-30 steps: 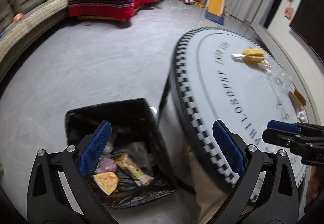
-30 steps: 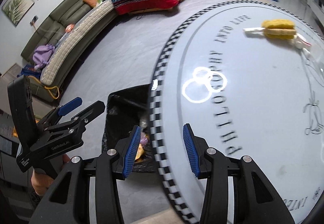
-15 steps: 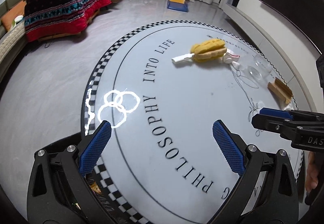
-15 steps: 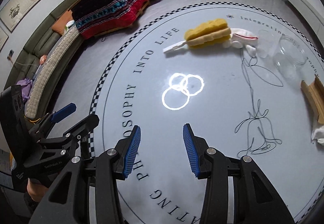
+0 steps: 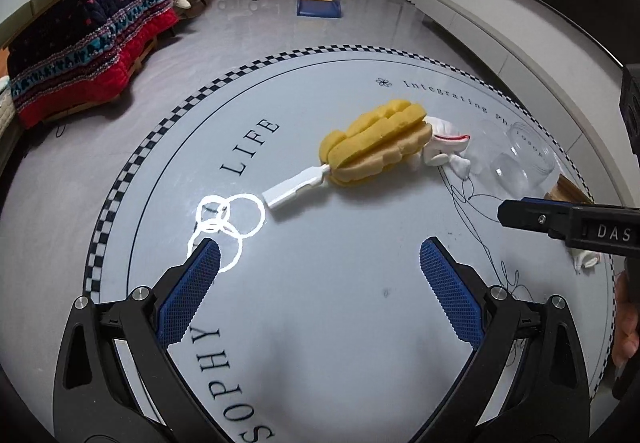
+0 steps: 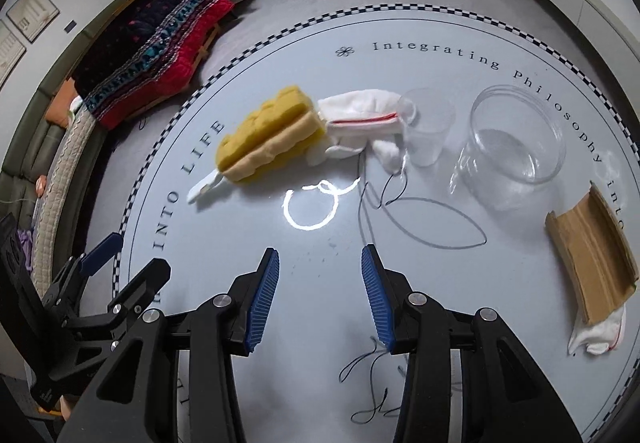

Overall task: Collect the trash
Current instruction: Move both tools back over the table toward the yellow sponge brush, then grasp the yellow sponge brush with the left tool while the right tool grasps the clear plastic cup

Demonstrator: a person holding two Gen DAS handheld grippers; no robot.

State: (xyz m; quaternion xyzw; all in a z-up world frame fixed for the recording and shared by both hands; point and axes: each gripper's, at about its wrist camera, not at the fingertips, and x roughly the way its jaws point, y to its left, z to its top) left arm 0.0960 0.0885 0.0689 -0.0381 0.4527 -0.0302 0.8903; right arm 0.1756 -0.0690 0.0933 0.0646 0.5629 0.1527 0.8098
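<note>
Trash on round desk [image 6: 460, 55], near to far: cardboard scrap [image 6: 592, 263] at 3 o'clock, clear cups [image 6: 516, 139] at 1 o'clock, yellow sponge brush [image 6: 268, 135] at 11 o'clock. Left gripper [image 5: 320, 283] fingers wide, empty; right gripper [image 6: 319, 293] fingers narrower, empty.

Left gripper [image 5: 320, 263] gapes wide and empty; right gripper [image 6: 320, 271] is narrower, also empty.

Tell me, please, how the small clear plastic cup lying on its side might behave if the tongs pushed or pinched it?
The small clear plastic cup lies on its side, so a push would probably roll it in an arc across the round grey table. Its thin see-through wall suggests it is very light and may buckle under a firm pinch. It touches the white cloth, which might drag along.
</note>
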